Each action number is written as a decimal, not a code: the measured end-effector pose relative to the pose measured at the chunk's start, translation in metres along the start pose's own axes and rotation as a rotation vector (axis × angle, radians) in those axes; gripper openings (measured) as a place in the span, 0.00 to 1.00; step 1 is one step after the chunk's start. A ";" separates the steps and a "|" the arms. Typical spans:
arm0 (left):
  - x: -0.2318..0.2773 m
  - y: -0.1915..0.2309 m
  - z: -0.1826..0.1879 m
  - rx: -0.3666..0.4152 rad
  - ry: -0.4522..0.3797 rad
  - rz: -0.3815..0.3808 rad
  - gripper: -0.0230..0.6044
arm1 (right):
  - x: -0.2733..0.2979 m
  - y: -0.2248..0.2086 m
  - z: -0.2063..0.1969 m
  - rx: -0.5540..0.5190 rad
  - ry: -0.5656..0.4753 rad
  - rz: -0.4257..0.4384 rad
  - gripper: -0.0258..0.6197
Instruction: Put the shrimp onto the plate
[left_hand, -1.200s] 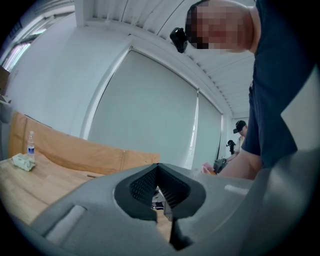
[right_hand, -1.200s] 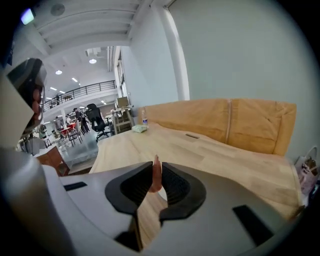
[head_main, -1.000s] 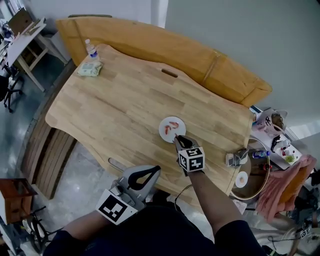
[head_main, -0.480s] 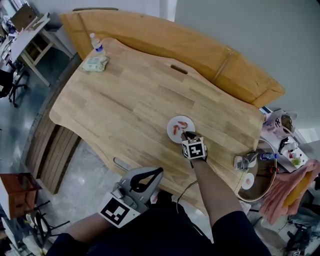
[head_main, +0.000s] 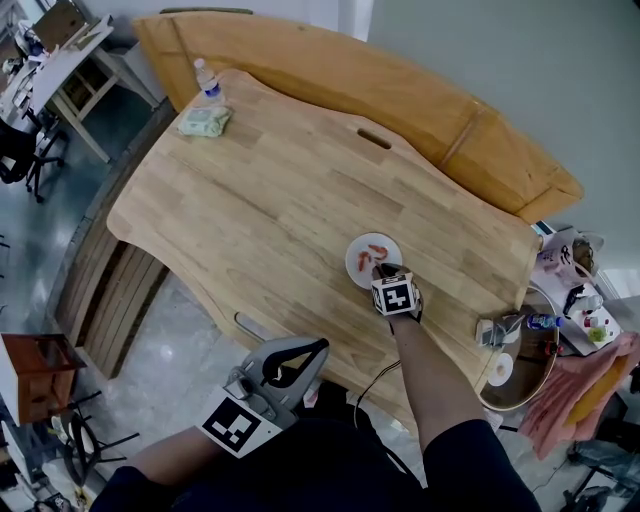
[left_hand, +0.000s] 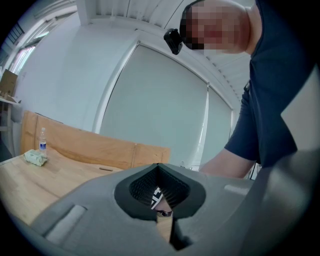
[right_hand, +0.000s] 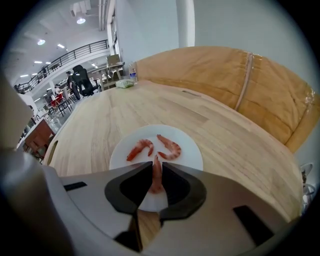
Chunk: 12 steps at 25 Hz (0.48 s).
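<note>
A small white plate lies on the wooden table with two orange shrimp on it. My right gripper hovers over the plate's near edge, shut on a third shrimp that points toward the plate's middle. In the head view the plate sits just beyond the right gripper. My left gripper hangs off the table's near side, close to my body, shut and holding nothing. Its jaw tips meet in the left gripper view.
A water bottle and a green packet stand at the table's far left corner. A large tan board leans behind the table. A round side table with clutter is at the right. A slot is cut near the far edge.
The head view has drifted, so the table sits lower right in the picture. The right gripper stays at the plate's near edge with the shrimp in it. The left gripper has not moved.
</note>
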<state>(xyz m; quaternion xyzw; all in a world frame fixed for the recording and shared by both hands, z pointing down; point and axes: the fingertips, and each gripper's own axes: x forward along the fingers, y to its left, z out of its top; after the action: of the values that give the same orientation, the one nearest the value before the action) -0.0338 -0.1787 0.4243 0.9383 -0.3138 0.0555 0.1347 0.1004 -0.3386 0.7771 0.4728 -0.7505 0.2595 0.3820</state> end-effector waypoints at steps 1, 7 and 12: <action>-0.001 0.000 -0.001 -0.001 0.002 0.001 0.04 | 0.001 0.000 0.000 0.005 -0.005 0.000 0.14; -0.004 0.000 -0.004 -0.009 0.003 0.009 0.04 | 0.002 -0.002 0.001 0.023 -0.023 0.007 0.16; -0.005 -0.004 -0.004 -0.014 0.001 0.006 0.04 | -0.010 -0.008 0.012 0.045 -0.085 0.000 0.22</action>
<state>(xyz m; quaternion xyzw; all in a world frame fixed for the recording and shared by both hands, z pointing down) -0.0356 -0.1719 0.4265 0.9363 -0.3168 0.0544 0.1412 0.1065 -0.3459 0.7625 0.4920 -0.7598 0.2561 0.3392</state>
